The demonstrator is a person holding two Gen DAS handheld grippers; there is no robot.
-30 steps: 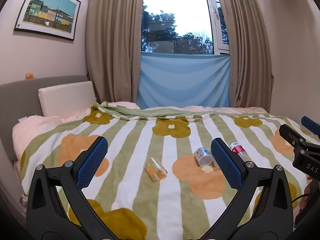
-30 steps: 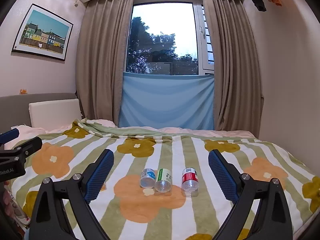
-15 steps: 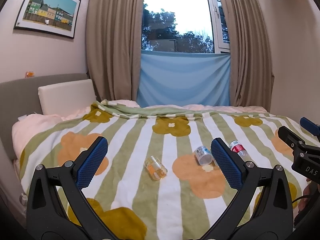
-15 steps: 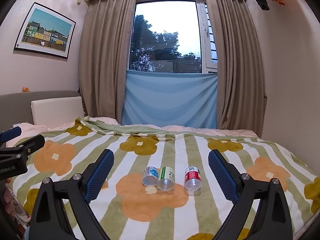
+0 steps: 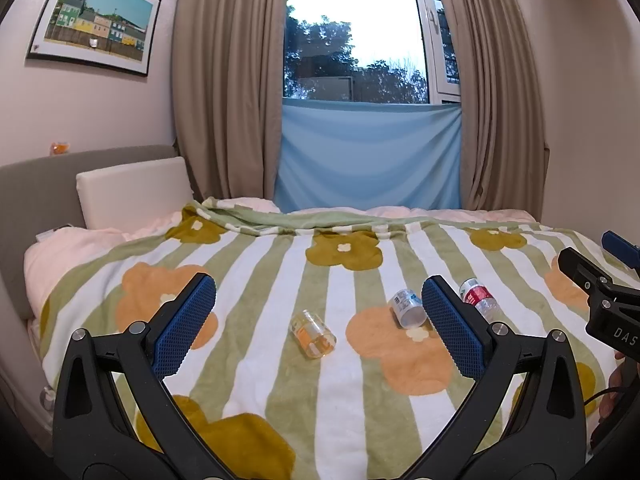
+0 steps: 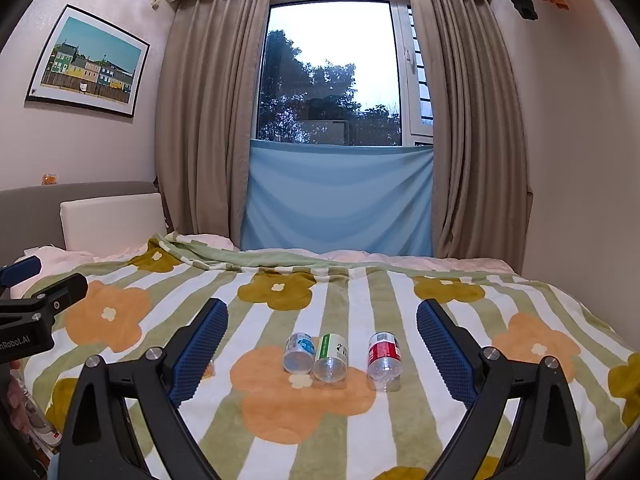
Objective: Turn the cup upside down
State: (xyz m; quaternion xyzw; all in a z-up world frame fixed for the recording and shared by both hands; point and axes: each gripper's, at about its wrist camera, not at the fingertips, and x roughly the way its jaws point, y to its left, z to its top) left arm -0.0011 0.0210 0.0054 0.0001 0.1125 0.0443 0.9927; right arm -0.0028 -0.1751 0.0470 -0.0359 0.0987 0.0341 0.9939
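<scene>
Looking across a bed (image 5: 48,200) spread with a flowered blanket (image 5: 340,392). Holding the left gripper (image 5: 318,304) and the right gripper (image 6: 322,316) above the near side, both with jaws spread wide and gripping nothing.

Facing four small clear cups, all tipped on their sides on the blanket: an orange cup (image 5: 314,334) alone, straight ahead of the left gripper; then a row ahead of the right gripper with a blue cup (image 6: 299,353) touching a green cup (image 6: 331,358), and a red cup (image 6: 384,360) just beside them but apart. Cannot tell which one is meant.

Judging by the thin see-through walls: light, probably easy to dent, slick, and ready to roll on the soft cover. Best to pinch gently across the middle of the body, at the label band, then turn mouth-down and press a little into the pile to settle it.

Plenty of open blanket around the orange cup and to the right of the red cup; little between blue and green. Well clear of the bed's edges, though with the two grippers close together, worth minding a bump.
</scene>
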